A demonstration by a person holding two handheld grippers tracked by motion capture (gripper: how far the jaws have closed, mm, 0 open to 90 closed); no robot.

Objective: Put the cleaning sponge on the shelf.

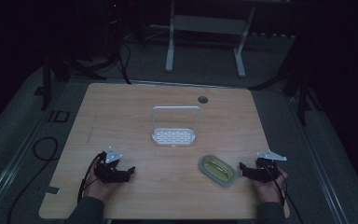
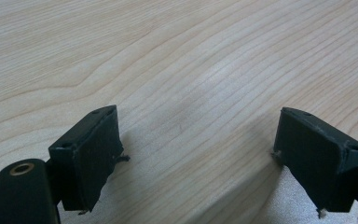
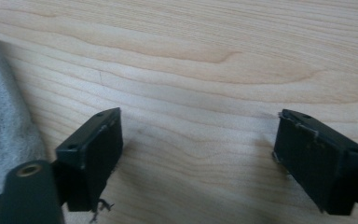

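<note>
A white rack [image 1: 175, 126] with a tall wire handle stands at the middle of the wooden table [image 1: 121, 116]. An oval grey dish [image 1: 218, 170] with something yellow-green inside lies at the front right; its grey rim [image 3: 4, 130] shows at the left edge of the right gripper view. My right gripper [image 1: 243, 169] rests just right of the dish, jaws wide apart over bare wood [image 3: 198, 154]. My left gripper [image 1: 129, 171] lies at the front left, open, with only wood grain between its jaws [image 2: 198, 154].
A round cable hole [image 1: 203, 99] sits near the table's far edge. A white desk frame [image 1: 205, 37] stands on the floor behind. Cables [image 1: 42, 149] trail on the floor at the left. The room around the table is dark.
</note>
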